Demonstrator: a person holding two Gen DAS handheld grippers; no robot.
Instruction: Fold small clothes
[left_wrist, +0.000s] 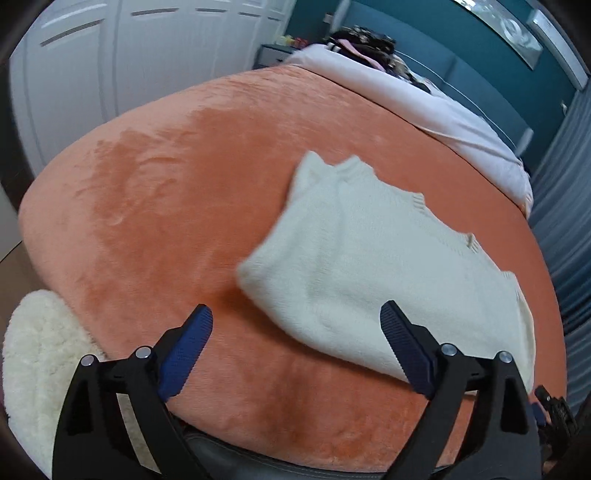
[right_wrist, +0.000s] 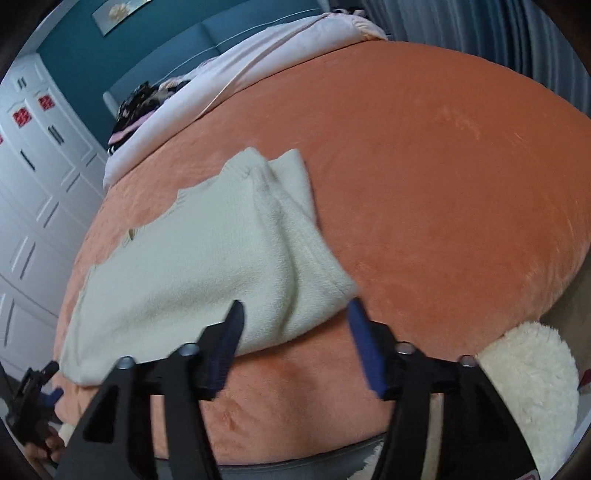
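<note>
The cream sweater (left_wrist: 373, 266) lies on the orange blanket (left_wrist: 177, 192) that covers the bed, already folded into a long, narrow shape: in the right wrist view its right edge shows stacked layers doubled over the body, and ribbed trim shows along its left side. In the left wrist view the sweater runs from about 12 o'clock to 4 o'clock of the picture; in the right wrist view it runs from 11 o'clock down to 8 o'clock. The left gripper (left_wrist: 295, 325) stands wide open with nothing between its fingers; its right finger sits over the sweater's near edge as seen from the camera, without gripping it. The right gripper (right_wrist: 295, 317) stands open as well, and the near right corner of the sweater appears between its fingers, but the pads do not press on it. Judged from the layout, the lengthwise fold is done and the sweater has been let go. What probably remains is one crosswise fold to shorten the strip. A fluffy white cushion (left_wrist: 33, 369) rests at 8 o'clock, just off the bed's near edge.
</note>
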